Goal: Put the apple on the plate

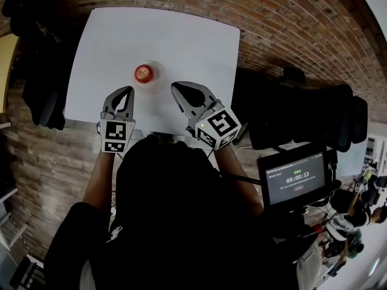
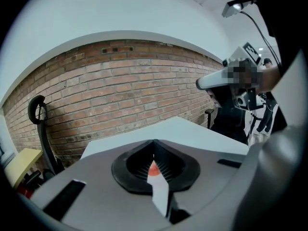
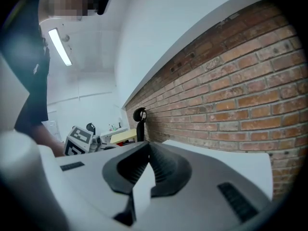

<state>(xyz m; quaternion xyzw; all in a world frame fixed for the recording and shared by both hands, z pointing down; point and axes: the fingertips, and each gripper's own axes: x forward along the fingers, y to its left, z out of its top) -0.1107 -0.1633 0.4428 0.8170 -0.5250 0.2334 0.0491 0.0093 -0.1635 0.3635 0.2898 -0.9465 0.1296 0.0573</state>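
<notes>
- Found the apple (image 1: 144, 73) resting on the plate (image 1: 158, 78), near the middle of the white table (image 1: 193, 41); judged the placing done, since nothing gripped the fruit
- Read the left gripper (image 1: 128, 91) as pressed together and empty, tips meeting with nothing pinched between them
- Confirmed that in the left gripper view, where the left gripper (image 2: 154, 142) showed its tips touching and only a sliver of the apple (image 2: 153, 169) peeped through the gap behind them, out beyond the jaws and not held
- Read the right gripper (image 1: 181, 92) as pressed together on nothing too; in its own view the right gripper (image 3: 148, 143) showed only bare table top and brick wall past the meeting tips
- Noted both grippers near the table's near edge, one to each side of the plate, apart from it and pointing roughly towards it; took that stance as a way to keep clear of the fruit (a knock could set it rolling)
- Saw a small, round, red apple with a paler yellowish patch around the stem hollow on top
- Made out the plate only as a pale, glassy ring around the fruit, hard to tell from the white top
</notes>
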